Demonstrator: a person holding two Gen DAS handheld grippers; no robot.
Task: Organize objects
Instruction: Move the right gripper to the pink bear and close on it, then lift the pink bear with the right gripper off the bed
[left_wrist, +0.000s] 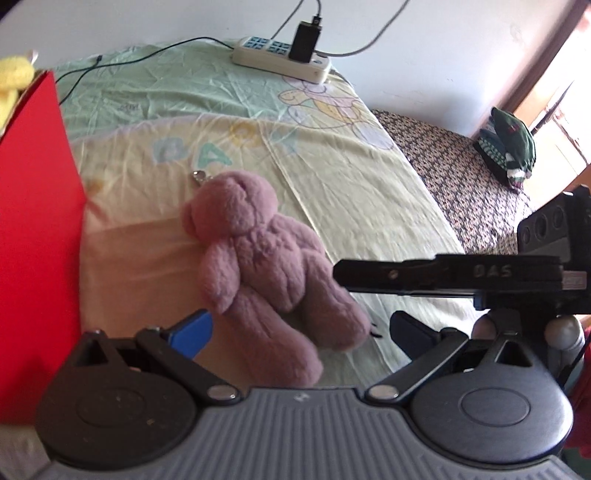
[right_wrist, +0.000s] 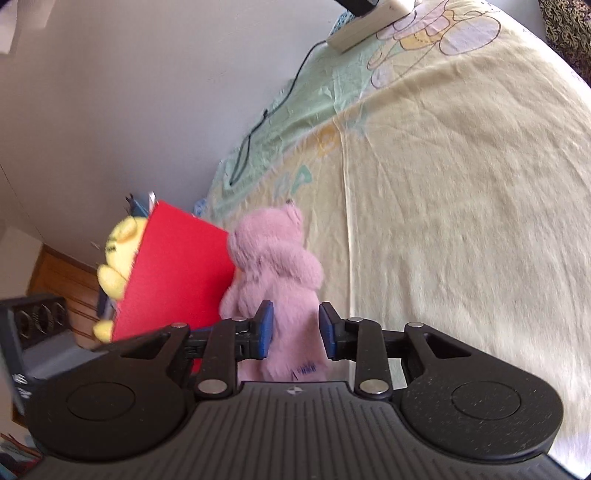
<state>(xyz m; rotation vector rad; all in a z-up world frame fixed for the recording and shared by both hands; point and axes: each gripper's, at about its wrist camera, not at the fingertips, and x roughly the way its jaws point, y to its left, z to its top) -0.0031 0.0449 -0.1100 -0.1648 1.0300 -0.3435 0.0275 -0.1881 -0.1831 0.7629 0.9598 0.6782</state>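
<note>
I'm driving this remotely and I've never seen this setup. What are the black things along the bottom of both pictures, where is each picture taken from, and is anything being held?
Each picture comes from a fisheye camera mounted on a hand-held tool, looking forward along its two blue-padded fingers. A person carries one tool in each hand; there is no robot arm.

The left wrist view shows the left tool open, its fingers either side of the legs of a pink teddy bear lying on a bed sheet. The black bar coming in from the right there is the other tool.

The right wrist view shows the right tool with its pads around the bear's lower body. A little space shows beside each pad, so I would not call it gripped.

A red box stands beside the bear, with a yellow plush toy poking out. A power strip lies far back.
</note>
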